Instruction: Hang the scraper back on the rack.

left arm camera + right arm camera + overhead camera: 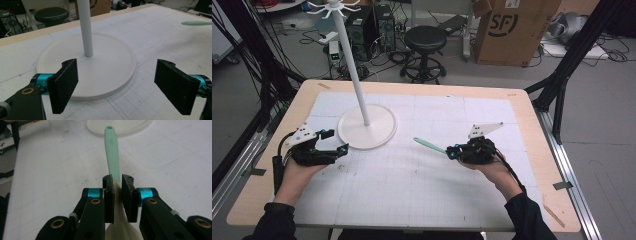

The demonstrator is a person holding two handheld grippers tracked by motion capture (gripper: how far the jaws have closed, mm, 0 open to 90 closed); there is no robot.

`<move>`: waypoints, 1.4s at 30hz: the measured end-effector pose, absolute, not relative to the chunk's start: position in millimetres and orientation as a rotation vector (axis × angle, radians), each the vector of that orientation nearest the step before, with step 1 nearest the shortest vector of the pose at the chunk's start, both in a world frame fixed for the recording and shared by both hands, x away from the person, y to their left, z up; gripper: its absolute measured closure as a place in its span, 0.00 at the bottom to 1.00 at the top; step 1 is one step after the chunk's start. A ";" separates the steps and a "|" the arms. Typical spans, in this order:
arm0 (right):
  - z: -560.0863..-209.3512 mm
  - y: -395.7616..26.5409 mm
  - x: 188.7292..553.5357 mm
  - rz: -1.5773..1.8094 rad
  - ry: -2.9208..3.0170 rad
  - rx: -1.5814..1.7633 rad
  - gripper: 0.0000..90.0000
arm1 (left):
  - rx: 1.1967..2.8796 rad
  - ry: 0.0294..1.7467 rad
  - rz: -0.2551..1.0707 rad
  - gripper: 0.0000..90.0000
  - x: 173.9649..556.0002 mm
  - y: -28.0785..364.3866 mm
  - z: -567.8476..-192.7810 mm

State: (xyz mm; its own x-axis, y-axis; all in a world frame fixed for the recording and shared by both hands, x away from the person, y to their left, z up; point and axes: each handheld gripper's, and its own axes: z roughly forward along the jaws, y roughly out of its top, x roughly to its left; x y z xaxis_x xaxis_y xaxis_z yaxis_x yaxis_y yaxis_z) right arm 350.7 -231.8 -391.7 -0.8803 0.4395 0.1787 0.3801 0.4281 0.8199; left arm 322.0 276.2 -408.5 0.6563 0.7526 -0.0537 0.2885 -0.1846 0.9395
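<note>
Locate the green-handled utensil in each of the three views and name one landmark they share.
High view: green-handled utensil, right of centre, held by the right claw.
Left gripper view: its tip at the upper right edge.
Right gripper view: centre, clamped, handle pointing up.
Shared landmark: the white round stand base.

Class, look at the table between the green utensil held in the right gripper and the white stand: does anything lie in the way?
Nothing visible does: only bare mat separates the green utensil from the stand.
</note>
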 end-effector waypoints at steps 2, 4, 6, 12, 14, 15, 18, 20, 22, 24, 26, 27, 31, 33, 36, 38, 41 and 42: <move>-369.0 -229.4 355.0 1.502 2.566 0.757 0.91 | 1.751 0.841 0.514 0.22 321.8 277.9 -408.1; -361.1 -228.6 356.6 1.519 2.548 0.754 0.91 | 1.746 0.843 0.513 0.22 321.5 279.2 -407.7; -335.8 -225.3 360.6 1.573 2.510 0.749 0.91 | 1.745 0.845 0.511 0.22 321.3 280.1 -407.6; -292.2 -215.2 368.2 1.636 2.458 0.690 0.91 | 1.739 0.839 0.496 0.22 321.1 280.2 -407.5; -266.9 -206.2 373.4 1.657 2.444 0.661 0.91 | 1.741 0.836 0.494 0.22 321.3 280.3 -407.7; -266.9 -206.2 373.4 1.657 2.444 0.661 0.91 | 1.739 0.837 0.493 0.22 321.3 280.3 -407.8; -243.6 -196.7 378.1 1.665 2.433 0.634 0.91 | 1.741 0.833 0.491 0.22 321.6 280.5 -407.9; -230.1 -190.9 382.1 1.670 2.421 0.618 0.91 | 1.741 0.833 0.488 0.22 321.6 280.7 -408.0; -211.4 -182.7 386.5 1.687 2.411 0.600 0.91 | 1.740 0.831 0.486 0.22 321.7 280.7 -408.0; -205.8 -180.0 388.0 1.690 2.408 0.592 0.91 | 1.738 0.830 0.482 0.22 321.8 280.9 -408.0; -189.5 -171.7 392.1 1.709 2.401 0.580 0.91 | 1.738 0.828 0.477 0.22 322.1 281.2 -408.2; -189.5 -171.7 392.1 1.709 2.401 0.580 0.91 | 1.735 0.828 0.475 0.22 322.2 281.2 -408.3; -169.4 -159.4 395.9 1.729 2.383 0.559 0.91 | 1.735 0.828 0.468 0.22 323.0 281.1 -408.7; -156.0 -149.4 398.9 1.736 2.373 0.542 0.91 | 1.739 0.825 0.466 0.22 323.3 280.8 -409.1; -147.7 -143.0 400.1 1.741 2.368 0.546 0.91 | 1.739 0.820 0.463 0.22 323.1 280.4 -408.9; -137.0 -132.8 401.8 1.736 2.367 0.527 0.91 | 1.735 0.820 0.460 0.22 323.1 280.3 -408.7; -131.7 -127.4 402.6 1.733 2.367 0.519 0.91 | 1.732 0.820 0.456 0.22 323.2 280.8 -408.6; -128.0 -123.7 403.0 1.732 2.363 0.514 0.91 | 1.729 0.821 0.458 0.22 323.2 280.9 -408.7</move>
State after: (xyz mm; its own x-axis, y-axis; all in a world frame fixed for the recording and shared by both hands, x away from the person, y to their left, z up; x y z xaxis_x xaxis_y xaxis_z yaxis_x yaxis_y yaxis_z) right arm 403.0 -123.7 -128.0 -0.9267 0.3696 0.0677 0.1758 0.2671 0.9475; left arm 323.2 280.9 -408.7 0.6836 0.7228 -0.1012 0.2934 -0.1452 0.9449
